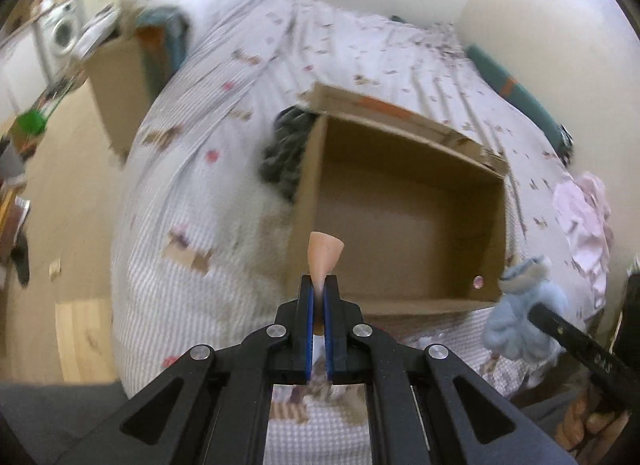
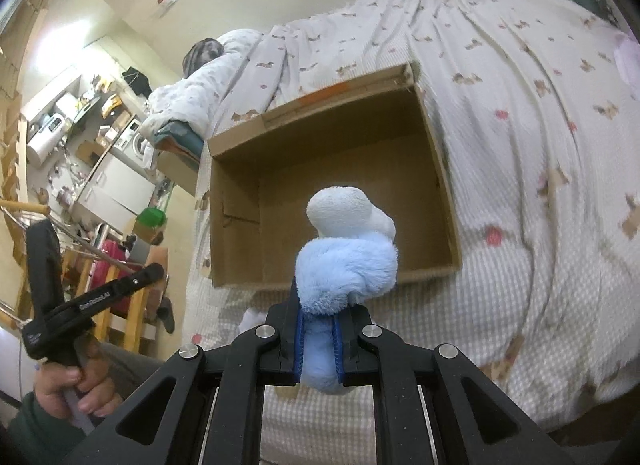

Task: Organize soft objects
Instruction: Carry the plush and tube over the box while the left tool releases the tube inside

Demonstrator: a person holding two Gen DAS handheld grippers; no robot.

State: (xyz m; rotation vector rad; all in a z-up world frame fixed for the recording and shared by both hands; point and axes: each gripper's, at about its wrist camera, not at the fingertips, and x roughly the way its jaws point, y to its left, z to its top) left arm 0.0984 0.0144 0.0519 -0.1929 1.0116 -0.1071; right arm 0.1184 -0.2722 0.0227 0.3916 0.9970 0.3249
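An open empty cardboard box [image 1: 404,209] lies on the bed; it also shows in the right wrist view [image 2: 332,169]. My left gripper [image 1: 319,289] is shut on a thin peach-coloured soft piece [image 1: 325,253], held just before the box's near edge. My right gripper [image 2: 319,329] is shut on a light blue and white plush toy [image 2: 348,249], held above the box's near wall. The plush [image 1: 520,313] and right gripper show at the right of the left wrist view. A dark grey fluffy item [image 1: 286,149] lies against the box's left side.
The bed has a white patterned cover [image 2: 520,145]. A pink cloth [image 1: 584,217] lies right of the box. A second cardboard box [image 1: 116,85] stands at the bed's far left. A wooden rack [image 2: 100,285] and cluttered shelves stand left of the bed.
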